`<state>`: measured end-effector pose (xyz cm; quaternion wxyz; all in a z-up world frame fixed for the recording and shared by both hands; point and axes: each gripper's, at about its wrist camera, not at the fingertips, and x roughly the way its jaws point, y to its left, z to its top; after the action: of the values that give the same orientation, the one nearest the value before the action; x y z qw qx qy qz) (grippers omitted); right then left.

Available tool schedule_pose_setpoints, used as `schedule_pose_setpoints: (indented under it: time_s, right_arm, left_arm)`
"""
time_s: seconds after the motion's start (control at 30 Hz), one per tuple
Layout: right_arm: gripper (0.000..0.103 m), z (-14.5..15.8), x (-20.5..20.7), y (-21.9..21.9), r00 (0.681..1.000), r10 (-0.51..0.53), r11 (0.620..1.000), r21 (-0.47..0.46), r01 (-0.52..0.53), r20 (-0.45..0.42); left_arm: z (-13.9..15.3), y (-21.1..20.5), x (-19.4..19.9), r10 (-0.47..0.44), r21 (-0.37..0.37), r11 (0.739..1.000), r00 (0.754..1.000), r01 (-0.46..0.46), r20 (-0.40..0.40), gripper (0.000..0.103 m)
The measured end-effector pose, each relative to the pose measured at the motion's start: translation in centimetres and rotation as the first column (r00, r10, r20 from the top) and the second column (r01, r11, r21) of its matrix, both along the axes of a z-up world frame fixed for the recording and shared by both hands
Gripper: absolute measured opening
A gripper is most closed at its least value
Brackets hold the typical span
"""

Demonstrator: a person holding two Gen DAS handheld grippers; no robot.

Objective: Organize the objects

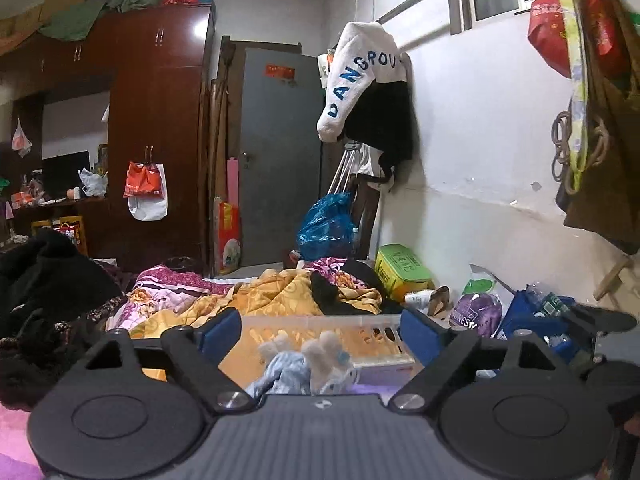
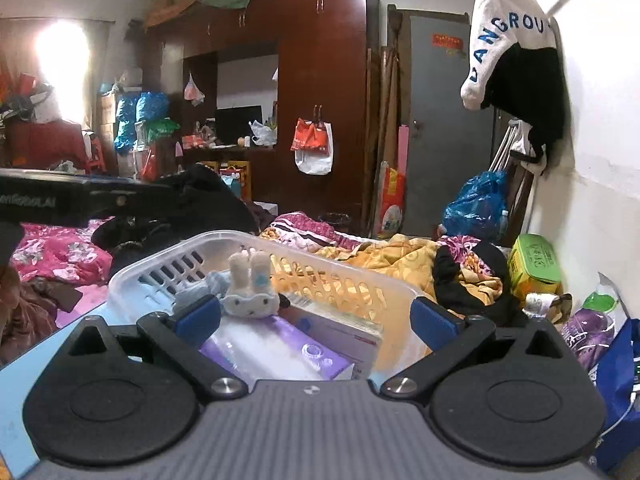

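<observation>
A clear plastic basket (image 2: 168, 258) stands on the bed just ahead of both grippers; it also shows in the left wrist view (image 1: 376, 330). Inside it lie a plush bunny toy with a pale blue body (image 2: 250, 290) (image 1: 316, 354), a purple pack (image 2: 276, 350) and a white box (image 2: 340, 330). My right gripper (image 2: 318, 318) is open and empty, its blue pads at the basket's near edge. My left gripper (image 1: 320, 332) is open and empty, low beside the basket, pads wide apart.
Rumpled orange and pink bedding (image 1: 280, 292) and black clothes (image 1: 52, 276) cover the bed. A green box (image 2: 534, 264), a purple bag (image 1: 476, 312) and a blue bag (image 2: 616, 376) lie along the right wall. A wardrobe (image 1: 156, 128) and a grey door (image 1: 276, 152) stand beyond.
</observation>
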<state>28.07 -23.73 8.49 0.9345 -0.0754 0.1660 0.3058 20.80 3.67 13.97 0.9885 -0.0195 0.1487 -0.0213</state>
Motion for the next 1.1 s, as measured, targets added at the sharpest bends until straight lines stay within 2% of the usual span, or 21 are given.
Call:
schedule_pose_setpoints:
  time_s: [0.1, 0.2, 0.3, 0.37, 0.43, 0.5, 0.63, 0.73, 0.9, 1.1]
  right_arm:
    - [0.103, -0.1, -0.4, -0.2, 0.999, 0.015, 1.0, 0.011, -0.015, -0.04]
    - [0.103, 0.0, -1.3, -0.6, 0.999, 0.011, 0.999, 0.048, -0.01, -0.035]
    - [0.103, 0.1, -1.9, -0.3, 0.998, -0.015, 1.0, 0.026, 0.017, -0.058]
    - [0.103, 0.2, -2.6, 0.1, 0.998, -0.041, 0.999, -0.017, 0.04, -0.054]
    - [0.103, 0.0, -3.9, 0.3, 0.998, -0.064, 0.997, -0.048, 0.064, 0.008]
    - [0.103, -0.2, -4.9, 0.1, 0.997, -0.067, 0.997, -0.033, 0.068, 0.037]
    - [0.103, 0.0, -6.1, -1.5, 0.996, -0.049, 0.995, 0.083, 0.055, -0.068]
    - [0.103, 0.3, -7.8, -2.0, 0.994, -0.057, 0.994, 0.093, 0.066, -0.095]
    - [0.103, -0.1, -11.5, -1.9, 0.996, -0.078, 0.993, 0.09, 0.081, -0.043]
    - [0.103, -1.5, -14.1, -1.8, 0.995, -0.096, 0.991, 0.087, 0.098, -0.029]
  left_arm:
    - [-0.8, 0.4, -0.4, -0.003, -0.023, 1.0, 1.0, 0.003, -0.008, 0.1]
    - [-1.6, 1.2, -0.3, -0.034, -0.044, 0.999, 0.999, 0.032, -0.038, 0.101]
    - [-2.2, 1.9, -0.4, -0.025, -0.052, 0.998, 0.997, 0.021, -0.08, 0.101]
    - [-2.4, 1.9, -1.2, -0.015, -0.027, 1.0, 0.998, 0.013, -0.064, 0.101]
    - [-2.4, 2.0, -2.3, 0.0, -0.023, 1.0, 0.998, -0.001, -0.063, 0.101]
    - [-2.2, 2.1, -3.5, -0.009, -0.033, 0.999, 0.998, 0.008, -0.059, 0.101]
    - [-2.2, 1.9, -6.6, 0.008, -0.007, 1.0, 0.999, -0.008, -0.046, 0.101]
    - [-2.2, 1.2, -8.8, 0.029, 0.027, 0.999, 0.999, -0.029, -0.024, 0.101]
    - [-3.0, 0.1, -12.0, 0.041, 0.029, 0.999, 0.999, -0.04, -0.033, 0.101]
    - [-4.2, -1.2, -14.5, 0.024, 0.017, 1.0, 0.999, -0.024, -0.035, 0.101]
